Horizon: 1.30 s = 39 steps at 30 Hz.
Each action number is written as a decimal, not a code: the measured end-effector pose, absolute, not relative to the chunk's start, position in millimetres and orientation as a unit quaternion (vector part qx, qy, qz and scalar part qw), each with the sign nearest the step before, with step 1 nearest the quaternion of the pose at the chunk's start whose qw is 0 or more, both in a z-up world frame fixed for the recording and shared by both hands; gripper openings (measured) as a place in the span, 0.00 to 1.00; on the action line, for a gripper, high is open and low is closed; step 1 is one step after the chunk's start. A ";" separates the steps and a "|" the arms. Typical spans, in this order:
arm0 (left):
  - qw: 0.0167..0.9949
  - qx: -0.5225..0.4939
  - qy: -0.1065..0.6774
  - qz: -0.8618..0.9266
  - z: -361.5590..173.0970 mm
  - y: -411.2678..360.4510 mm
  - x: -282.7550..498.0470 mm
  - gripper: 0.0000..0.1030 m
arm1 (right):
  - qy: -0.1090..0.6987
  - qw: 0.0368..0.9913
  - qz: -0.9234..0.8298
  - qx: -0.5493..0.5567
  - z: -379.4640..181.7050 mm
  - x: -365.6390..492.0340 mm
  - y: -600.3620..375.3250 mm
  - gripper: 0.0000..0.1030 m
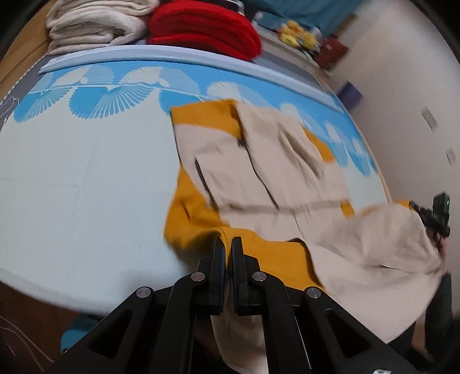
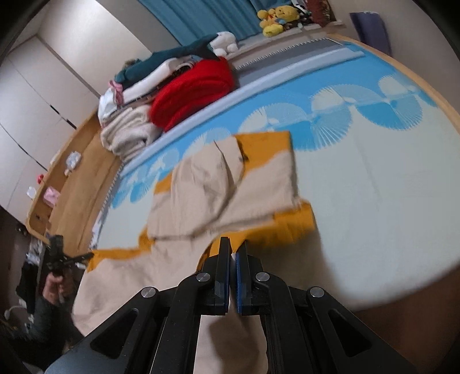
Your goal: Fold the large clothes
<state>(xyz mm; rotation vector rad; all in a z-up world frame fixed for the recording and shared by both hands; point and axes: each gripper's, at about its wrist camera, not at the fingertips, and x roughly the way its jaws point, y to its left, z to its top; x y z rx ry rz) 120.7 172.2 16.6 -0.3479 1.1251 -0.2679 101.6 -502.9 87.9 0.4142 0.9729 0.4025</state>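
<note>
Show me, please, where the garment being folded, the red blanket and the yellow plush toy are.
garment (image 1: 267,161), left wrist view, beige upper panel.
red blanket (image 2: 192,92), right wrist view, middle of the folded bundle.
yellow plush toy (image 2: 274,17), right wrist view, its body.

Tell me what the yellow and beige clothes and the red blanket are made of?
The clothes look like thin woven cloth, maybe cotton: matte, and creasing and draping softly where both grippers pinch them. The red blanket looks like thick fuzzy fleece or knit: it folds into fat, rounded rolls. The blur leaves both uncertain.
</note>
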 end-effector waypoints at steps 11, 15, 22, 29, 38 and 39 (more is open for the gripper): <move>0.783 -0.265 0.562 -0.007 -93.7 200.0 268.6 0.03 | 0.494 0.823 0.080 0.269 -44.8 318.7 -502.1 0.03; 0.769 -0.262 0.582 0.016 -111.2 214.9 292.1 0.03 | 0.542 0.782 0.045 0.304 -93.1 364.0 -506.8 0.03; 0.789 -0.226 0.571 -0.033 -80.7 229.4 300.3 0.32 | 0.563 0.771 0.069 0.290 -115.4 406.8 -495.0 0.07; 0.801 -0.121 0.582 -0.062 -77.0 221.6 271.8 0.56 | 0.491 0.819 0.065 0.290 -78.6 402.9 -529.4 0.32; 0.798 0.048 0.596 -0.069 -111.8 157.1 258.8 0.60 | 0.548 0.829 0.100 0.043 -102.4 375.9 -486.4 0.46; 0.801 0.048 0.592 -0.070 -111.1 154.1 261.1 0.60 | 0.550 0.829 0.099 0.029 -106.2 378.0 -479.5 0.46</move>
